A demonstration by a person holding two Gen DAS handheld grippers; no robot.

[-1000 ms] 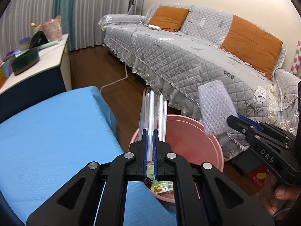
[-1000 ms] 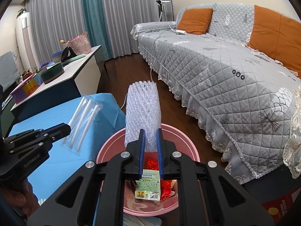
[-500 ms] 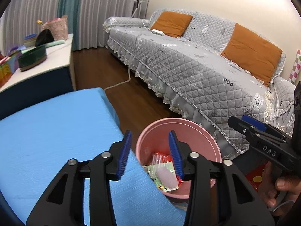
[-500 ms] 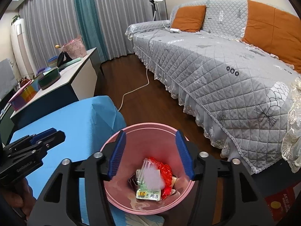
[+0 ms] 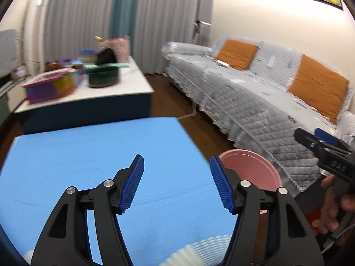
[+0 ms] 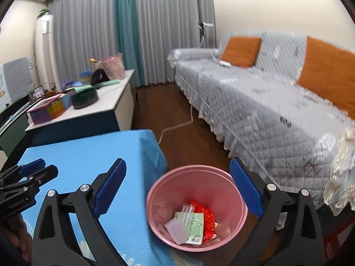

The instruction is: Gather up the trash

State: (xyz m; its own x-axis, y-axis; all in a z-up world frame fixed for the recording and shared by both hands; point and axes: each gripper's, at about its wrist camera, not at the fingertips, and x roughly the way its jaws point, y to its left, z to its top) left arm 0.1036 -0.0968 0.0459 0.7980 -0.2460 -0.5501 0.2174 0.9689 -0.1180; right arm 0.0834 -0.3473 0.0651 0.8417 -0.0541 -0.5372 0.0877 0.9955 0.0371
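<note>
Now | both grippers wider apart, empty | bubble wrap [image 6: 176,231] settled in bin [image 6: 155,223]

Blue-covered counter [image 6: 84,155], a pale ribbed piece [image 5: 188,255] lying at its near edge, dark wooden floor [image 6: 175,110] beside it, pink bin [image 6: 221,177] standing on the floor against the counter, white cable [image 6: 177,125] trailing across the floor

Empty, spread tongs [image 5: 176,180] above blue table [image 5: 88,155]
</note>
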